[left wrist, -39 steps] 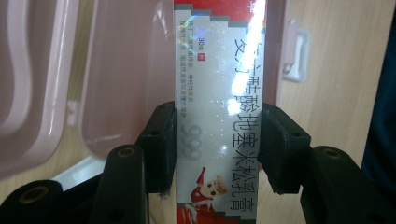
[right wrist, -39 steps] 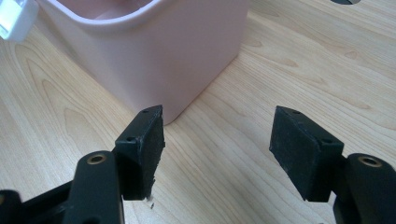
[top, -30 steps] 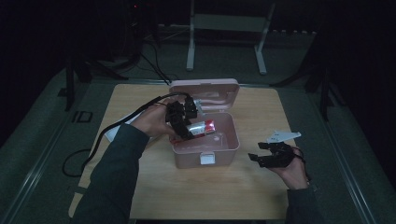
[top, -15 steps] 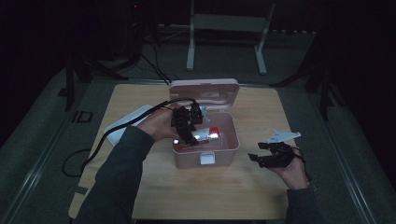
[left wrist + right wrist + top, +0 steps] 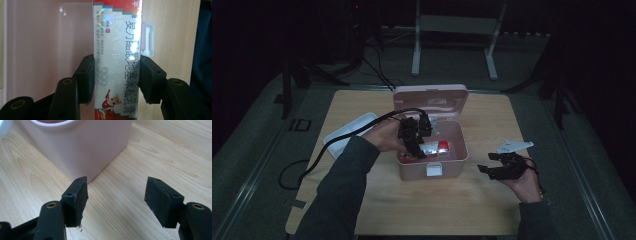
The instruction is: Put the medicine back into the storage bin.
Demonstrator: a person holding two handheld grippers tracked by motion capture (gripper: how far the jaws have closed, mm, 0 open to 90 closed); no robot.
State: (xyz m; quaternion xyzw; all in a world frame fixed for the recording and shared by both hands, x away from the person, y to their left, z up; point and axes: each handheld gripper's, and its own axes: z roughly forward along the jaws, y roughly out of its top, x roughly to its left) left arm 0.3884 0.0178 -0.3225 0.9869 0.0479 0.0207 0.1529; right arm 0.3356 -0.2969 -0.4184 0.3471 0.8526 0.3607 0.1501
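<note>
The left gripper [image 5: 116, 80] clamps a long red-and-white carton [image 5: 117, 50] across its narrow width, holding it over the open pink box [image 5: 432, 150] at table centre, apparently for lowering inside. The carton bears printed characters and a cartoon figure. The right gripper [image 5: 116, 200] rests right of the box, jaws wide and empty.

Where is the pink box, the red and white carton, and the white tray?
Pink box [image 5: 452, 167]: high view, front wall.
Carton [image 5: 117, 62]: left gripper view, printed face between the tongs.
White tray [image 5: 346, 134]: high view, bare middle, left of the box.
</note>
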